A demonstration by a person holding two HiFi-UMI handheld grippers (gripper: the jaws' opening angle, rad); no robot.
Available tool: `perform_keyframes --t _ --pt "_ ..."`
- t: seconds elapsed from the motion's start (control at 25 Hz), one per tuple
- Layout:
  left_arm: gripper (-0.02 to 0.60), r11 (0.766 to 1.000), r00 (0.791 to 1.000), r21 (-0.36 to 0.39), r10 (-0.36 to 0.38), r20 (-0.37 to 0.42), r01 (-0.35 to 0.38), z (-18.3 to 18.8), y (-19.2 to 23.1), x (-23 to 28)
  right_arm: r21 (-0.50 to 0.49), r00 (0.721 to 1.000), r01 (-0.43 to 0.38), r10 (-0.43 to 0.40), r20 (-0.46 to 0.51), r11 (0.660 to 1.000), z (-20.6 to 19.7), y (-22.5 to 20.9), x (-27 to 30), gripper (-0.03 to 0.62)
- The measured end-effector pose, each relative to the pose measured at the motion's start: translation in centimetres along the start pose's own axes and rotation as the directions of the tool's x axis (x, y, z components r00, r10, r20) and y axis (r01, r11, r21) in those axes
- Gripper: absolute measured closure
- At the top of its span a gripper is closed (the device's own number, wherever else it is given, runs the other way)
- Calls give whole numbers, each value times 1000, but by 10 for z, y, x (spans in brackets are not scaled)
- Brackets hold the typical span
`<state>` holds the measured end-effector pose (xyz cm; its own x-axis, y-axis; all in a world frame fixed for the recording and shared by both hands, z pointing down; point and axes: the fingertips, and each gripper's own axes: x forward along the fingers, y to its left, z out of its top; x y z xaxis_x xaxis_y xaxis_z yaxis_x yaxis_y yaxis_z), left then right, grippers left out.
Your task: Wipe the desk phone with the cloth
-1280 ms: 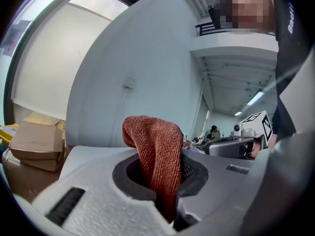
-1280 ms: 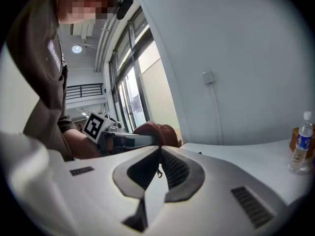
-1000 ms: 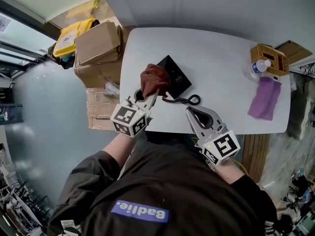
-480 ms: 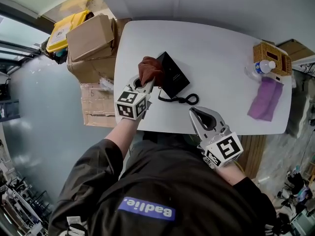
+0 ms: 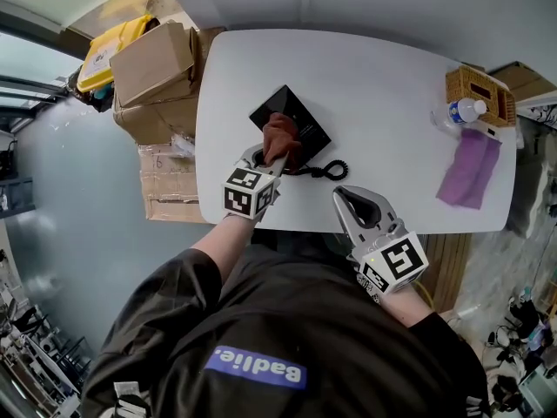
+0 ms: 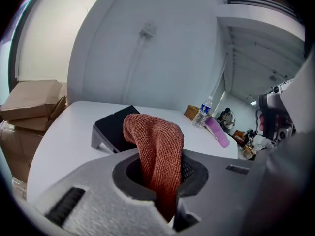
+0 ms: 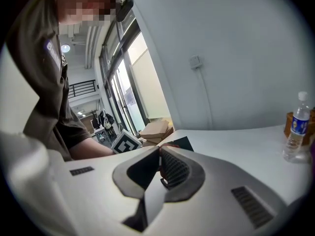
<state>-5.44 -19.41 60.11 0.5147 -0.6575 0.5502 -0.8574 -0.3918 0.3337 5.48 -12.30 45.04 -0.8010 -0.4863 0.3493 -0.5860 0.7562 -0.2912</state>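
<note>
My left tongs (image 5: 272, 164) pinch the cloth (image 5: 282, 138) on the desk phone (image 5: 303, 116), which lies diagonally just ahead; right tongs (image 5: 347, 199) pressed together

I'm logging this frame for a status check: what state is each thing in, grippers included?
left gripper: shut on the cloth.
right gripper: shut, empty.
cloth: bunched, pressed on the desk phone.
desk phone: on the table, partly under the cloth.
water bottle: upright, capped.
purple cloth: lying flat at the table's edge.
cardboard box: closed.
</note>
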Motion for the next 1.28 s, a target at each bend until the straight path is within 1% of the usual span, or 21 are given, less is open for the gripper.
perform_keyframes --t 0.24,0.4,0.48,0.56,0.76,0.88,1.0,1.08,1.28 --pt "528 998 995 -6 -65 -74 65 -30 -32 8 26 1000 24 -24 11 999 -4 -3 -9 559" --pt "528 996 992 6 -92 -90 93 -37 -45 7 40 999 29 -29 14 999 -8 -2 -14 559" --pt "528 995 993 12 -93 -73 95 -29 -45 4 41 1000 23 -24 18 999 -9 0 -14 559" --pt "528 997 996 17 -80 -42 81 -15 -39 0 40 1000 15 -16 21 999 -8 3 -13 559" --pt "528 999 999 29 -21 40 20 28 -6 -8 36 1000 4 -5 25 999 -4 4 -9 559" --pt "528 1000 997 17 12 72 -13 49 13 -5 46 1000 0 -1 18 999 -6 2 -7 559" --pt "528 999 996 9 37 77 -38 61 24 1 49 1000 -10 10 10 999 -9 4 -4 559" --pt "528 999 997 1 38 67 -38 62 23 7 48 1000 -14 13 6 999 -10 4 -4 559" --pt "528 1000 1000 -11 4 11 -4 44 6 20 49 1000 -10 10 4 999 -9 -2 -4 559"
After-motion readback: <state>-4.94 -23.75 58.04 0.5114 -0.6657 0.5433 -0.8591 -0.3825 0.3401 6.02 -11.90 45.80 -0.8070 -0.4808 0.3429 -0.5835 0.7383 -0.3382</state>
